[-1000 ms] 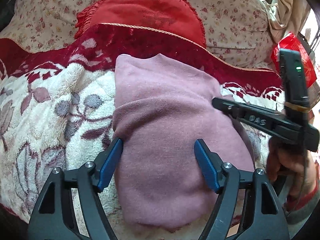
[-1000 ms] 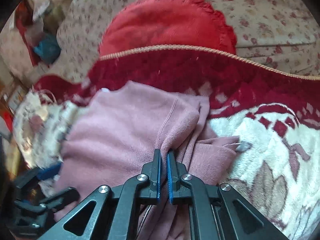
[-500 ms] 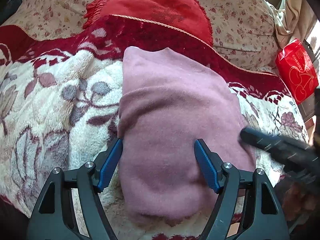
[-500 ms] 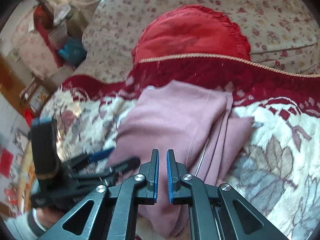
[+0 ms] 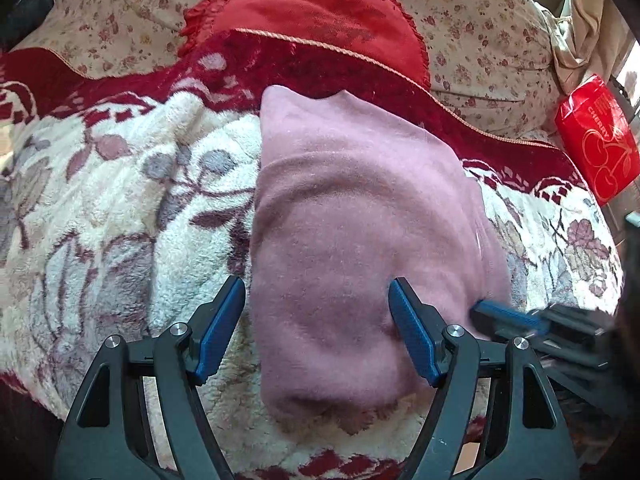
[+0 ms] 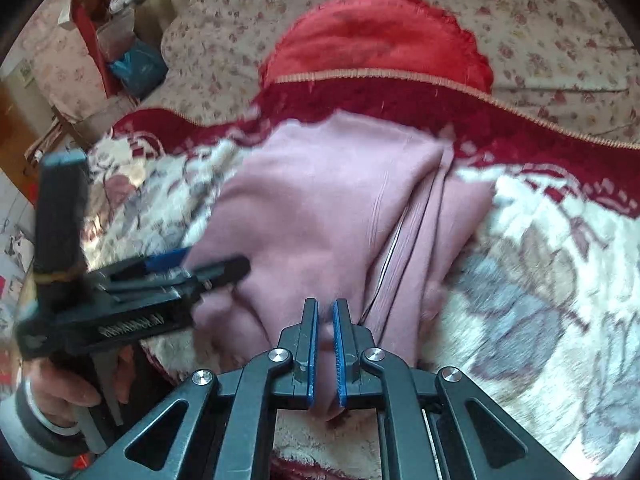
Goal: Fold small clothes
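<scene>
A pink garment [image 5: 352, 208] lies folded lengthwise on a cream and red floral fleece blanket [image 5: 120, 220]. My left gripper [image 5: 316, 282] hangs open over the garment's near end, one blue pad on each side, neither pressing the cloth. In the right wrist view the garment [image 6: 320, 200] shows a folded-over flap and seams along its right side. My right gripper [image 6: 325, 304] is shut above the near edge, with nothing seen held between its pads. It also shows, blurred, as the right gripper [image 5: 504, 316] at the garment's near right. The left gripper [image 6: 212, 264] appears at the left, held by a hand [image 6: 60, 392].
A red frilled cushion [image 5: 312, 12] leans on the floral sofa back [image 5: 480, 40] behind the blanket. A red cherry-print bag [image 5: 596, 136] sits at the far right. Clutter and a blue bag [image 6: 136, 68] lie beyond the sofa's left end.
My right gripper has drawn back from the garment's right fold toward the near edge, staying shut. The garment lies flatter. The left gripper has stayed open over the near end.
</scene>
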Motion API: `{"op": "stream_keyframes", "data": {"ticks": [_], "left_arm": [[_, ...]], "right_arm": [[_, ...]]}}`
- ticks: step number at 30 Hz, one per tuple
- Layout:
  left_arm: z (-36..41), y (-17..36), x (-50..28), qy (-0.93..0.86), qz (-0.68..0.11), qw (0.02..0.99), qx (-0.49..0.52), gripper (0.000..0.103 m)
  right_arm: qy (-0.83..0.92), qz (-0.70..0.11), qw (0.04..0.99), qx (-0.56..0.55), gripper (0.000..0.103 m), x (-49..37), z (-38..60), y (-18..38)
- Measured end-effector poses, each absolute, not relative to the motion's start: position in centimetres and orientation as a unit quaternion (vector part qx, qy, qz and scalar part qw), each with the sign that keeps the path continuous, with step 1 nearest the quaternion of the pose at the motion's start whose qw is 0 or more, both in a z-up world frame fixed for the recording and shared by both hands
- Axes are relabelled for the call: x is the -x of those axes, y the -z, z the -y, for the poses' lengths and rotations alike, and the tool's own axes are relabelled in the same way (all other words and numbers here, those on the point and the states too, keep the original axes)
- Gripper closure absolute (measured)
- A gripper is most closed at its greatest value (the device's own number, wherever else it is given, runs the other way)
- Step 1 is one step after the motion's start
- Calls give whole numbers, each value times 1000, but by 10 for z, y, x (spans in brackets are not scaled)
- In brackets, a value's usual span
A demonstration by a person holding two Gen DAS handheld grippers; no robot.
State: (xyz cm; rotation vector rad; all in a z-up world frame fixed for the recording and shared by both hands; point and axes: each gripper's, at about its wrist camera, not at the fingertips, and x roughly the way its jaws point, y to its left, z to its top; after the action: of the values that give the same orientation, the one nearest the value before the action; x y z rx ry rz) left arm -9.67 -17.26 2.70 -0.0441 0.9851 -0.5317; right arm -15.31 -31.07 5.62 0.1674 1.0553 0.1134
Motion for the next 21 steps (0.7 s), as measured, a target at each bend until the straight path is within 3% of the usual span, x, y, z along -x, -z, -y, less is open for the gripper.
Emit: {"op": "stream_keyframes", "data": {"ticks": [12,17,21], "left_arm": [[175,-69,117,232,-401,886,-21,29],[177,-80,126,223,-382,896,-28,29],[175,-84,128,216,-380,899,-30,29]], "right_arm": [[13,-421,903,-88,92,165,316,-109],[23,-392,915,-98,72,170,316,-123],[26,-388,915,-103,69,172,319,-125]]}}
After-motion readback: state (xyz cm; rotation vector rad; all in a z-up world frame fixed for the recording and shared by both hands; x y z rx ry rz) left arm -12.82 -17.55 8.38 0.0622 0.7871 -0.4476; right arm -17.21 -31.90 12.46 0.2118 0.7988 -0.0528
